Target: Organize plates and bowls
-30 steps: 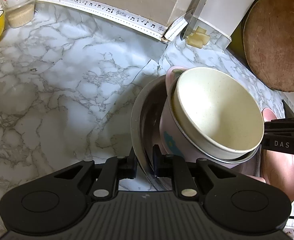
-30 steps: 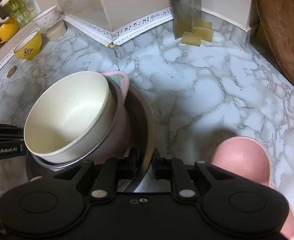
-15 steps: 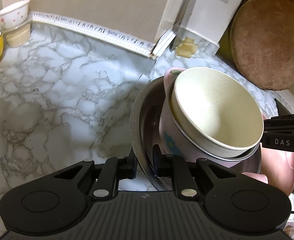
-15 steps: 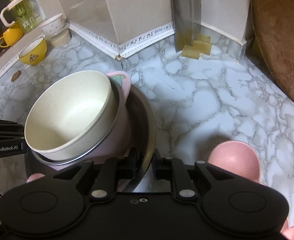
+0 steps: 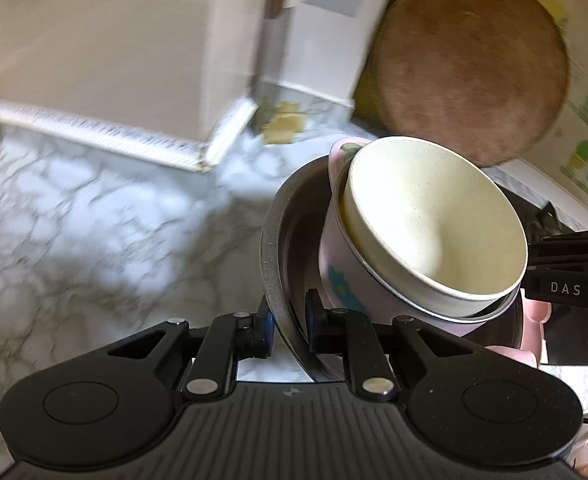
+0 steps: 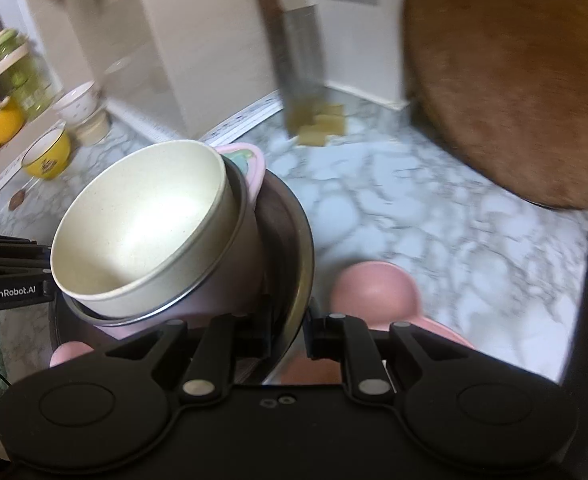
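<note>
While a cream bowl (image 5: 434, 224) sits nested in a pink pot (image 5: 336, 276), both rest tilted inside a steel basin (image 5: 272, 248), carried above the marble counter (image 5: 94, 220). Left gripper (image 5: 288, 322) pinches the basin's rim on one side; right gripper (image 6: 290, 332) pinches the opposite rim, jaws narrow. Between the two hands, the stack leans toward the left one. A pink bowl (image 6: 374, 288) lies below, beside the right gripper.

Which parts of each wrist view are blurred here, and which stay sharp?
Left wrist view: the marble counter and back wall smear with motion blur; the cream bowl and left gripper look crisp. Right wrist view: the round wooden board and counter streak; the steel basin and right gripper look sharp.
</note>
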The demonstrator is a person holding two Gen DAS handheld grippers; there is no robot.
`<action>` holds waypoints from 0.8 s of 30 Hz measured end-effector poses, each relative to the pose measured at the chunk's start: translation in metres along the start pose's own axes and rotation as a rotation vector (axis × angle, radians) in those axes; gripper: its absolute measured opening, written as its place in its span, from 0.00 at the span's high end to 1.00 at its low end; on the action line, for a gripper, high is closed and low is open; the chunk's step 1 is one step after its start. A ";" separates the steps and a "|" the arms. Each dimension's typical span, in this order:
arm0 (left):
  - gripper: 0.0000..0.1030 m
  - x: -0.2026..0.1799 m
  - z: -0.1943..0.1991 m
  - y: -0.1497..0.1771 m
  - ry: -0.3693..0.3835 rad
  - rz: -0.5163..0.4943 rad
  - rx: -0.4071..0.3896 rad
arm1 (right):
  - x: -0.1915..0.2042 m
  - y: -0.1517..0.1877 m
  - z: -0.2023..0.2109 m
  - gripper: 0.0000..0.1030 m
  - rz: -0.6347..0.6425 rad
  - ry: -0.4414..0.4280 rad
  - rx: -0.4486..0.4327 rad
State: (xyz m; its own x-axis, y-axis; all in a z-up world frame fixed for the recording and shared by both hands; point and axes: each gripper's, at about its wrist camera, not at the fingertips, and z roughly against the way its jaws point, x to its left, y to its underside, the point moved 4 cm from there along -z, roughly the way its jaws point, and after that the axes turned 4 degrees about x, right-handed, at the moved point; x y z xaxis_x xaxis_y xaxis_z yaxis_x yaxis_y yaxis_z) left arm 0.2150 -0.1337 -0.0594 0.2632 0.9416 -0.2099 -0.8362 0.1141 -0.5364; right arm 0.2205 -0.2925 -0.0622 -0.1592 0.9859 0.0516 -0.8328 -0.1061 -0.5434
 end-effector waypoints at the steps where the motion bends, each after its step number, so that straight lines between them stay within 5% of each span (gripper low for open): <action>1: 0.86 -0.007 -0.001 -0.002 0.008 -0.017 -0.001 | -0.005 0.003 0.005 0.85 -0.014 0.010 -0.006; 13: 0.86 -0.093 -0.036 -0.010 0.102 -0.194 0.038 | -0.073 0.051 0.052 0.85 -0.192 0.124 -0.059; 24: 0.86 -0.137 -0.065 0.006 0.107 -0.277 0.088 | -0.113 0.094 0.055 0.84 -0.295 0.159 -0.045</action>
State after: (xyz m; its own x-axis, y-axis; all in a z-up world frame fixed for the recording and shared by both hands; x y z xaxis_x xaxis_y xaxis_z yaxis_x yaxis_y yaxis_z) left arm 0.2056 -0.2823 -0.0870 0.5321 0.8327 -0.1534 -0.7631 0.3932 -0.5129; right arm 0.1311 -0.4212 -0.0731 0.1728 0.9815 0.0823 -0.8060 0.1890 -0.5610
